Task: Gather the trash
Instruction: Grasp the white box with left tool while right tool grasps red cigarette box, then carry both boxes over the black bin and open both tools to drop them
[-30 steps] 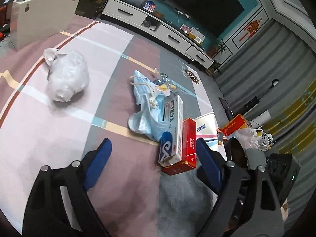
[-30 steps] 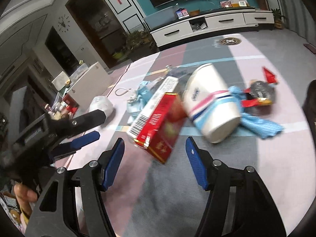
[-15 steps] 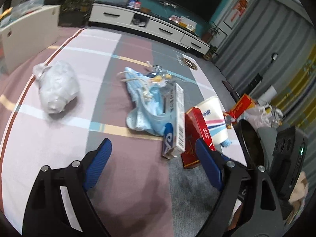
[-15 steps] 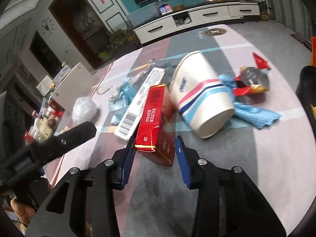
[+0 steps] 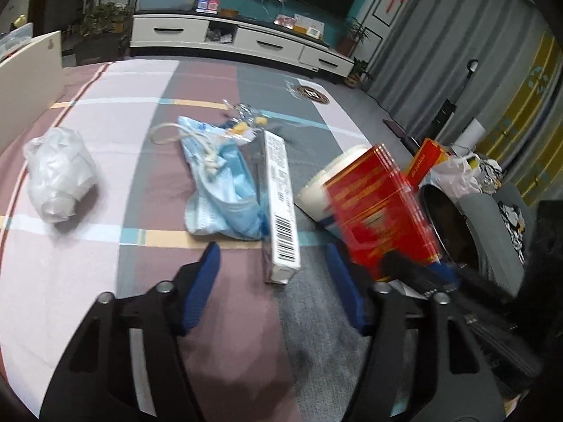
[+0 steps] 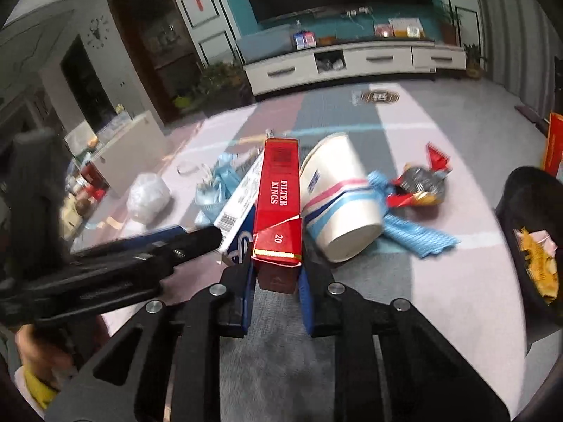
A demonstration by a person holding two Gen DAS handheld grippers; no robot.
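In the left wrist view, the left gripper (image 5: 272,269) hovered over the striped carpet (image 5: 105,133) with its blue pads apart; its jaws had just been closing, yet nothing was pinched between them. The near end of a long white carton (image 5: 281,207) with a barcode lay on the carpet just ahead of the gap, untouched by either pad. Beside the carton lay crumpled blue face masks (image 5: 221,183), and well off to the left sat a knotted white plastic bag (image 5: 58,176). To the right, a red cigarette box (image 5: 380,211) appeared blurred and lifted, in front of a tipped paper cup (image 5: 327,186), with a dark bin (image 5: 447,221) just beyond it. In the right wrist view, the right gripper (image 6: 276,281) was clenched on the red cigarette box (image 6: 279,207), its jaws having just been closing; both blue pads pressed the box's near end, and the box pointed away from the camera. The paper cup (image 6: 337,204) lay on its side just right of the box, the white carton (image 6: 235,211) just left of it. A blue cloth (image 6: 415,235) and a red and silver wrapper (image 6: 422,183) lay beyond the cup. The dark bin (image 6: 527,193), holding yellow scraps, stood at the right edge, and the left gripper (image 6: 197,239) reached in from the left.
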